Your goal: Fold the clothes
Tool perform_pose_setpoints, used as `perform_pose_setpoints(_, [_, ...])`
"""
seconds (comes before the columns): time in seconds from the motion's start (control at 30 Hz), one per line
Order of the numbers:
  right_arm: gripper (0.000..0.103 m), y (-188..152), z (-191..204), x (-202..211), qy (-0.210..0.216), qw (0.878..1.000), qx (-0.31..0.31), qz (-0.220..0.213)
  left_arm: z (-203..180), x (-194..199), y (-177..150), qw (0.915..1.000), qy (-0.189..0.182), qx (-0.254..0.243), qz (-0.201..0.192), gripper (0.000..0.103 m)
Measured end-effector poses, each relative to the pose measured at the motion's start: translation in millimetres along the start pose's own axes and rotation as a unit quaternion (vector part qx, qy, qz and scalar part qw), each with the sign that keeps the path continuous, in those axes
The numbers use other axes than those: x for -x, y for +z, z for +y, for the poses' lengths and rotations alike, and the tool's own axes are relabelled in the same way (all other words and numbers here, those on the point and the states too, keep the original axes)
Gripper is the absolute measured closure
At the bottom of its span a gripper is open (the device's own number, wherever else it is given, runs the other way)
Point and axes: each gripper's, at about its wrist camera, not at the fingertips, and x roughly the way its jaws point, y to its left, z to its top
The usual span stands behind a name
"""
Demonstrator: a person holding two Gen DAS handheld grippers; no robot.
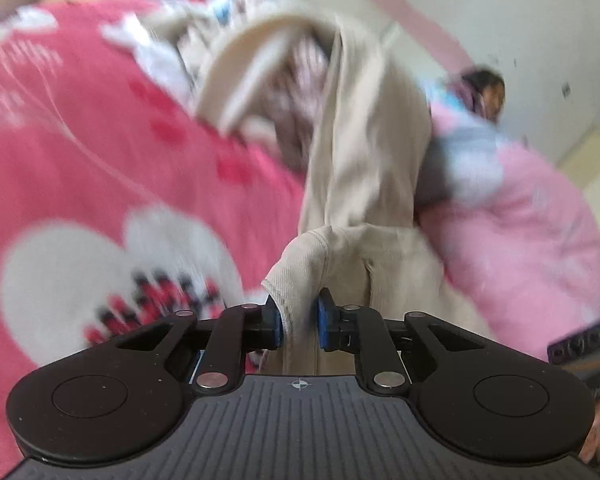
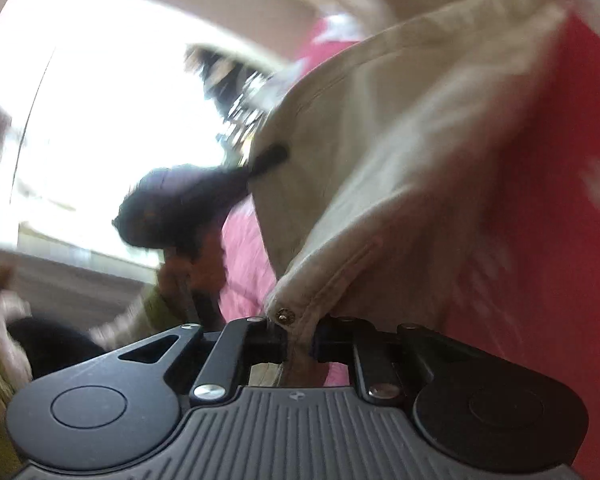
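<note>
left tongs (image 1: 298,322): pinching beige trousers (image 1: 364,168) hem
right tongs (image 2: 299,342): pinching waistband corner
tip: keep your pull taut and level over the bed (image 1: 80,152)

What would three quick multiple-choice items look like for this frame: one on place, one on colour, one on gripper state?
1. Where does the metal stud on the trousers sit in the right wrist view?
A. just beside the right gripper's closed fingers
B. far up near the window
C. on the pink blanket

2. What colour are the trousers that the left gripper holds?
A. navy
B. beige
C. green

3. How do the two grippers stand?
A. both open
B. only the left is shut
C. both shut on the trousers

Answers:
1. A, the stud lies on the cloth edge right next to the fingers.
2. B, the cloth between the blue pads is pale beige against the pink blanket.
3. C, each wrist view shows cloth pinched between the fingers.
</note>
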Motion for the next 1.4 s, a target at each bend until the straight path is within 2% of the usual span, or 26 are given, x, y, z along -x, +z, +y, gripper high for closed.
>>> perform_pose_setpoints(0.07, [0.09, 15.1, 33.8, -19.3, -0.006, 0.995, 0.089, 0.042, 2.1, 23.7, 20.2, 0.9988, 0.032, -0.001, -0.037, 0.09])
perform_pose_setpoints(0.13, [0.09, 28.6, 64.1, -43.9, 0.003, 0.984, 0.158, 0.085, 5.6, 45.9, 40.4, 0.9946, 0.073, -0.009, -0.073, 0.091])
perform_pose_setpoints(0.27, [0.09, 54.9, 117.6, -103.9, 0.014, 0.948, 0.28, 0.148, 27.6, 92.5, 82.4, 0.9824, 0.135, 0.002, -0.129, 0.091])
perform_pose_setpoints(0.33, [0.09, 70.9, 141.9, -138.7, 0.007, 0.932, 0.328, 0.156, 41.6, 115.6, 103.9, 0.9733, 0.17, 0.004, -0.154, 0.091])
perform_pose_setpoints(0.47, [0.09, 82.1, 154.7, -190.4, 0.018, 0.916, 0.368, 0.16, 74.9, 151.6, 141.8, 0.9538, 0.232, 0.022, -0.189, 0.091])
perform_pose_setpoints(0.57, [0.09, 91.0, 181.2, -259.0, 0.027, 0.9, 0.404, 0.163, 106.1, 170.9, 162.1, 0.9377, 0.278, 0.038, -0.205, 0.091])
perform_pose_setpoints(0.63, [0.09, 91.2, 198.6, -295.5, 0.038, 0.895, 0.414, 0.163, 127.4, 180.9, 173.7, 0.9273, 0.303, 0.047, -0.214, 0.091])
perform_pose_setpoints(0.7, [0.09, 97.9, 220.6, -339.6, 0.05, 0.895, 0.412, 0.162, 148.0, 189.0, 184.9, 0.9168, 0.33, 0.047, -0.22, 0.091])
perform_pose_setpoints(0.8, [0.09, 93.9, 239.6, -382.0, 0.057, 0.889, 0.429, 0.152, 173.2, 197.2, 199.4, 0.9052, 0.36, 0.043, -0.221, 0.092])
perform_pose_setpoints(0.87, [0.09, 88.8, 245.1, -406.4, 0.052, 0.894, 0.42, 0.147, 185.9, 199.0, 205.3, 0.8992, 0.379, 0.026, -0.218, 0.092])
perform_pose_setpoints(0.97, [0.087, 78.5, 240.5, -450.2, 0.023, 0.901, 0.405, 0.154, 210.4, 183.5, 200.0, 0.9038, 0.389, 0.015, -0.178, 0.091])
perform_pose_setpoints(1.07, [0.081, 69.0, 213.7, -485.3, -0.018, 0.912, 0.353, 0.207, 237.0, 157.0, 183.6, 0.9058, 0.407, -0.003, -0.116, 0.087])
perform_pose_setpoints(1.1, [0.081, 68.3, 204.9, -490.3, -0.022, 0.918, 0.329, 0.221, 245.5, 149.1, 175.3, 0.906, 0.413, -0.007, -0.094, 0.083])
perform_pose_setpoints(1.13, [0.075, 70.5, 197.8, -489.2, -0.02, 0.925, 0.308, 0.224, 253.0, 143.4, 167.7, 0.9054, 0.417, -0.006, -0.078, 0.082])
perform_pose_setpoints(1.17, [0.068, 74.3, 191.9, -483.8, -0.012, 0.93, 0.289, 0.227, 258.8, 141.8, 162.5, 0.9061, 0.417, 0.001, -0.069, 0.074])
perform_pose_setpoints(1.2, [0.05, 79.7, 185.9, -476.5, -0.003, 0.934, 0.267, 0.237, 264.2, 141.7, 158.3, 0.9073, 0.416, 0.009, -0.06, 0.068])
perform_pose_setpoints(1.23, [0.038, 85.1, 179.5, -468.6, 0.005, 0.937, 0.245, 0.248, 267.4, 144.9, 155.3, 0.9084, 0.414, 0.017, -0.058, 0.066])
perform_pose_setpoints(1.33, [0.036, 99.8, 154.2, -438.3, 0.021, 0.941, 0.182, 0.284, 266.1, 166.2, 154.3, 0.9118, 0.404, 0.031, -0.068, 0.049])
perform_pose_setpoints(1.4, [0.036, 101.1, 139.5, -422.4, 0.017, 0.942, 0.154, 0.298, 261.2, 180.5, 153.8, 0.9107, 0.404, 0.036, -0.079, 0.045])
